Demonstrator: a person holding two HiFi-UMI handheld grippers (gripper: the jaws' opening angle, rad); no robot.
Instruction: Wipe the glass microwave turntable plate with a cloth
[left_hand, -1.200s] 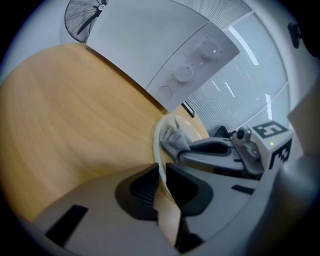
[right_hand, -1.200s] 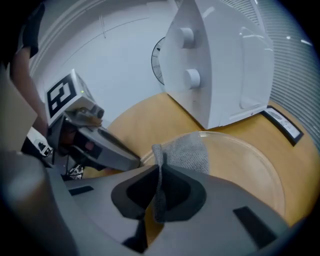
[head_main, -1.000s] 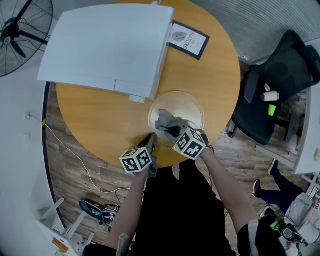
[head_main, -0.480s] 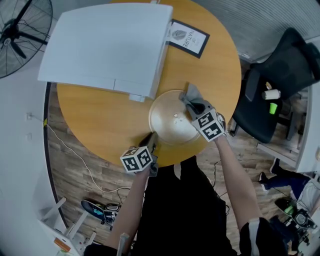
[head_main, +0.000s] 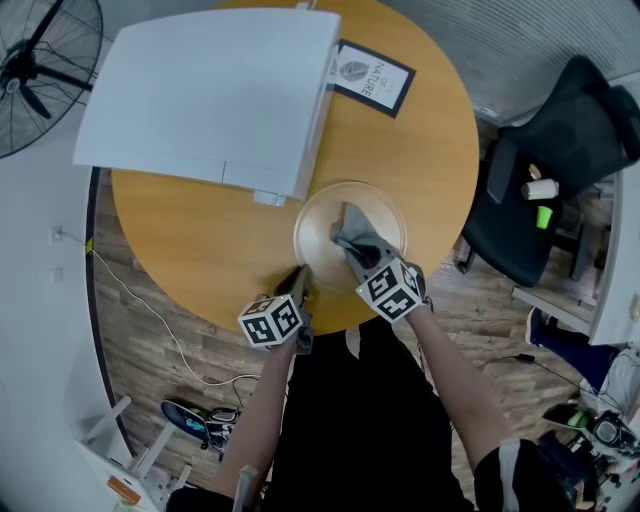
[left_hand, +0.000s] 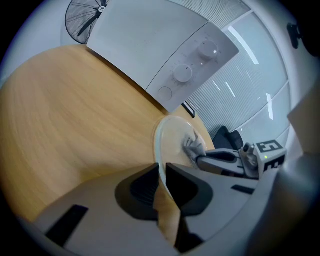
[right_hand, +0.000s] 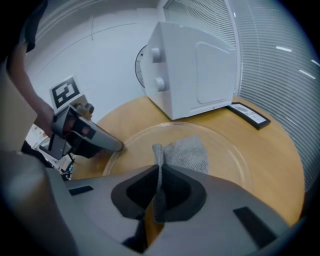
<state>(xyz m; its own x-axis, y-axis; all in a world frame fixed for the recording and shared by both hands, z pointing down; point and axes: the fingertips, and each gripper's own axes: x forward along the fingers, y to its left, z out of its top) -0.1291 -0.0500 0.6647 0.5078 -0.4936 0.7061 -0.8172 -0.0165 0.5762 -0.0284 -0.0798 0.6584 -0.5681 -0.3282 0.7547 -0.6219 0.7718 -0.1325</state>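
The left gripper (left_hand: 161, 176) is set narrow, with its jaws clamped on the near rim of the glass turntable plate (head_main: 318, 238). The rim edge runs up between them. The plate lies on the round wooden table (head_main: 190, 240), spreading ahead of this gripper and to its right. Glass of this kind should be treated as stiff, fairly heavy, smooth and breakable, so the rim is the only practical place to hold it. A firm but not crushing hold there should keep the disc from sliding or spinning under the wiping load. The grey cloth (right_hand: 189, 151) lies on the plate's upper face, just ahead of the right gripper (right_hand: 159, 192), which is closed on a bunched fold of it. The free part is spread flat toward the plate's middle. The cloth looks soft, light and limp, so it will trail behind the jaws and needs downward pressure to wipe. Beyond both grippers the microwave (head_main: 215, 95) stands near the plate's far rim and limits forward strokes. A framed card (head_main: 375, 78) lies farther off to the right. Bare table is open to the left of the left gripper. The table's near edge runs close behind both grippers, so the plate must not be dragged backward. An office chair (head_main: 560, 165) stands well off to the right, apart from the table.
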